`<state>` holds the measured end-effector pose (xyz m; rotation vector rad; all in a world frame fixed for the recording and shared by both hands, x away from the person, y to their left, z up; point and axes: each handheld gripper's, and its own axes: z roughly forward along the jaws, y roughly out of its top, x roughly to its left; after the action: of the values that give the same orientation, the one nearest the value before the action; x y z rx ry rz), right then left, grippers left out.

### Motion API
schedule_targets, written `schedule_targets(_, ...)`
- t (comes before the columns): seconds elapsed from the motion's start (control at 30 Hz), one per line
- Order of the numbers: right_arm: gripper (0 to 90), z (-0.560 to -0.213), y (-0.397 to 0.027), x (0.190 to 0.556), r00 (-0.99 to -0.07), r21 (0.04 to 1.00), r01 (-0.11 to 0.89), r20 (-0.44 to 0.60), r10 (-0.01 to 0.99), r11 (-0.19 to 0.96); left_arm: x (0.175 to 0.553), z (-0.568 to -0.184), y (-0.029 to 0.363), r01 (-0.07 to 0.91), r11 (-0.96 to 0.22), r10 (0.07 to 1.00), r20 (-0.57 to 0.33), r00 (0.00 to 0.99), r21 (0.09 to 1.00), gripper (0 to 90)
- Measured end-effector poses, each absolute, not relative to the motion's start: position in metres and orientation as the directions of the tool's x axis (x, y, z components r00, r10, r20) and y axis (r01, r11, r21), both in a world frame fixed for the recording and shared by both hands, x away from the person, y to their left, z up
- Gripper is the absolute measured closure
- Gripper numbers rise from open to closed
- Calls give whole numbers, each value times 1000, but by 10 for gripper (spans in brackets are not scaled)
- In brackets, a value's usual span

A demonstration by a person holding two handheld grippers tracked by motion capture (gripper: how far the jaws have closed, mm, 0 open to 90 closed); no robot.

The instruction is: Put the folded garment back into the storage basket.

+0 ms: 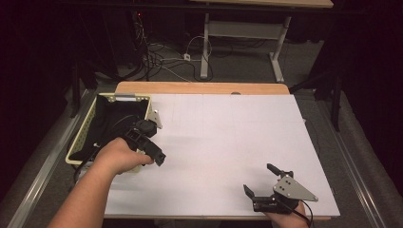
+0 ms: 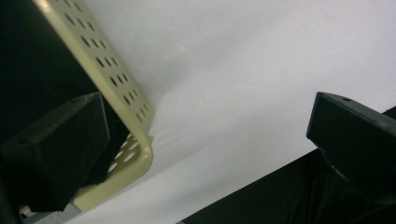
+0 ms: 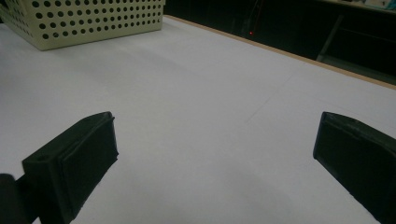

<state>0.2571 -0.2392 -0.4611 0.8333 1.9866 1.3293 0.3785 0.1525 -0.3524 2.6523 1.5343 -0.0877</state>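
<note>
The left hand-held gripper (image 1: pixel 154 154) hovers at the near right corner of the cream basket (image 1: pixel 83 133), at about nine o'clock on the table (image 1: pixel 228 142), its jaws spread wide and holding nothing. The right hand-held gripper (image 1: pixel 261 183) waits at five o'clock, also released and empty. Something dark fills the basket; I can't tell what. To reach in well, I'd tip the left one over the rim, clear of the wall
</note>
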Motion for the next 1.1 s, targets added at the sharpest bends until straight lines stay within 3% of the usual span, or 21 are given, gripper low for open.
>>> schedule_targets(0.23,5,-462,-238,258,-630,940,174,-121,767,292,380,-359,145,860,-508,855,-99,510,46,0)
schedule_targets(0.43,5,-461,-239,257,-630,941,174,-121,767,291,380,-368,140,843,-525,838,-106,536,113,0)
schedule_targets(0.87,5,-464,-240,260,-629,939,183,-116,769,292,370,-404,123,762,-525,795,-101,598,378,0)
schedule_targets(1.1,5,-467,-241,265,-620,938,192,-111,777,288,364,-431,119,723,-479,771,-156,618,498,0)
